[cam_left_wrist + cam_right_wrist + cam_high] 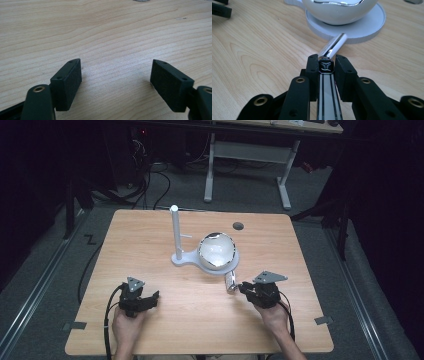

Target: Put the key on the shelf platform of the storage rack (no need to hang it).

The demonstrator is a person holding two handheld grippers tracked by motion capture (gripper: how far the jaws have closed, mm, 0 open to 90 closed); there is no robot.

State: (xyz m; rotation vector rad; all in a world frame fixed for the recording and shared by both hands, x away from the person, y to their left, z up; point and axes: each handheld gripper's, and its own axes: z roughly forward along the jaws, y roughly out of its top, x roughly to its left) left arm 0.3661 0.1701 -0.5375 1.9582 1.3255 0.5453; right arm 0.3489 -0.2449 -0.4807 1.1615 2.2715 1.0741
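The ladle (336,45) lies with its round bowl (217,251) on a white stand (220,265) in the middle of the table (150,235). Its shiny handle sticks out toward the person and ends just past the stand's round base. The right gripper (325,65) has its two black jaws closed tight on the very end of that handle. In the high view this gripper (243,287) sits low, close to the table top, just in front of the stand.

The left gripper (116,75) has its jaws wide open with nothing in them, just bare wood below. In the high view it (150,299) rests on the left, well away from the ladle.

What could go wrong? The handle is smooth and shiny, and the jaws hold only its tip. I think it could slip or spin in the grip when it is lifted, because the heavy bowl is at the far end. The bowl could tip and roll off the stand. It could also bump the white post (176,232) that stands up at the left of the stand, with a small peg (185,236) on its side. A pull to the side might drag the whole stand along.

A dark round hole (238,226) is in the table behind the stand. Nothing lies between the left gripper and the ladle.
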